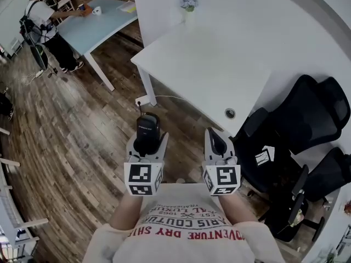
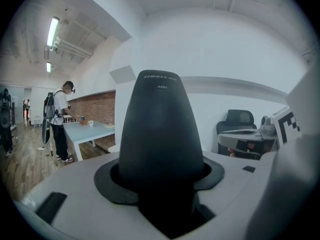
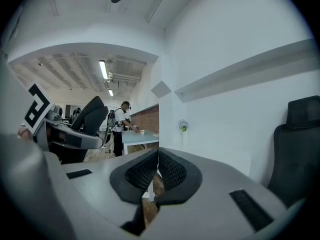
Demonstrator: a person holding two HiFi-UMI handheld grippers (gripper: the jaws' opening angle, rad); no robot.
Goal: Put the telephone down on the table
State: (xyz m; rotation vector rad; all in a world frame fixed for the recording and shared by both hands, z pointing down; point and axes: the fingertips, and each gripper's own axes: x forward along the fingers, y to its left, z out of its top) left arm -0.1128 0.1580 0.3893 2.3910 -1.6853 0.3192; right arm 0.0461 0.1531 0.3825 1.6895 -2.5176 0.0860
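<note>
A black cordless telephone (image 1: 147, 133) stands upright between the jaws of my left gripper (image 1: 147, 142), which is shut on it; in the left gripper view the telephone (image 2: 161, 139) fills the middle and hides the jaw pads. My right gripper (image 1: 218, 142) is held beside it, shut with nothing in it; its ribbed pads (image 3: 170, 171) meet in the right gripper view. Both grippers hang over the wooden floor, short of the white table (image 1: 214, 70), whose near corner lies ahead and to the right.
A small vase of flowers (image 1: 188, 2) stands at the white table's far edge, and a round cable hole (image 1: 230, 113) sits near its front. Black office chairs (image 1: 307, 119) crowd the right. A person (image 1: 46, 29) stands at a light blue table (image 1: 98, 21) far left.
</note>
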